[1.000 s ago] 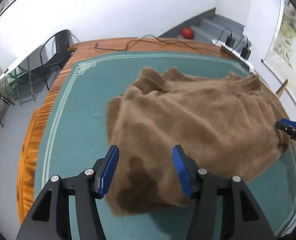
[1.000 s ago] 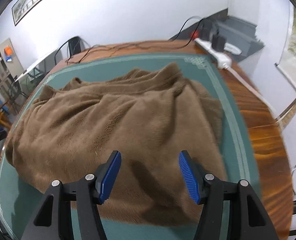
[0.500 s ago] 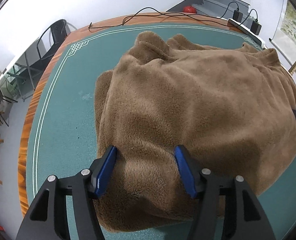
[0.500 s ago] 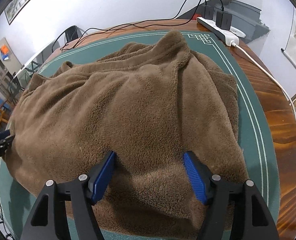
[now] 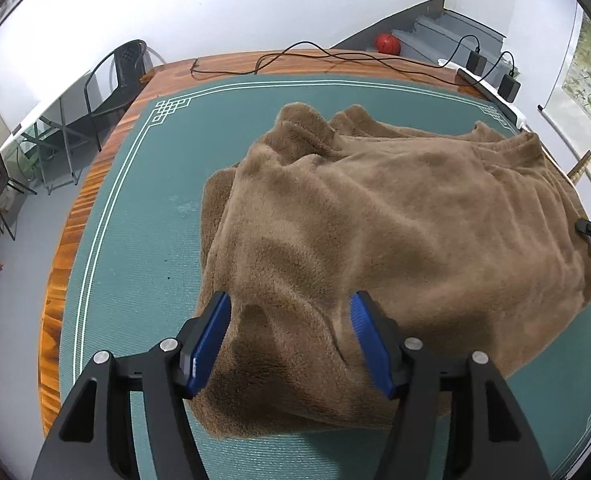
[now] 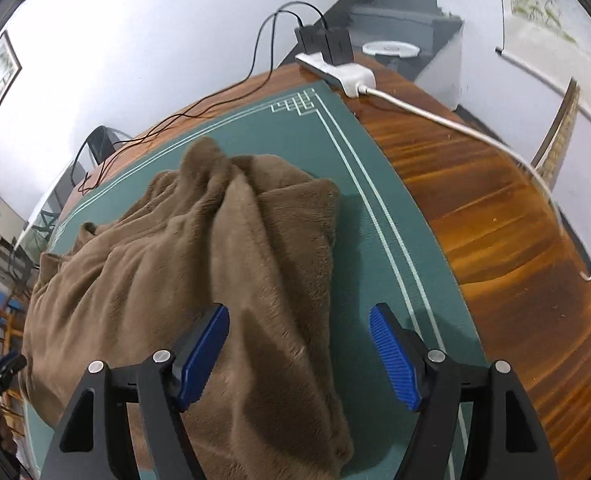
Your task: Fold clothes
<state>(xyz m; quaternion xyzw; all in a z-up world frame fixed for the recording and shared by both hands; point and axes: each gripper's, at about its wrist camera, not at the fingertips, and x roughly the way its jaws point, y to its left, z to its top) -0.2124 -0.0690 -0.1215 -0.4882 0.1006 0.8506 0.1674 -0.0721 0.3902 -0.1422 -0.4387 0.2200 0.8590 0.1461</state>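
Your right tool (image 6: 299, 350) swung rightward; garment's (image 6: 199, 280) near hem hidden beneath, at 10 o'clock. Both tools, left tool (image 5: 289, 338) included, gape apart.

We count one brown fleece garment (image 5: 395, 240), one green mat (image 5: 135, 208) and one wooden tabletop (image 6: 495, 216). We see two tongs (image 5: 291, 340) (image 6: 299, 352), two black chargers (image 6: 327, 44) in one white power strip (image 6: 339, 70), and one red ball (image 5: 387, 43).
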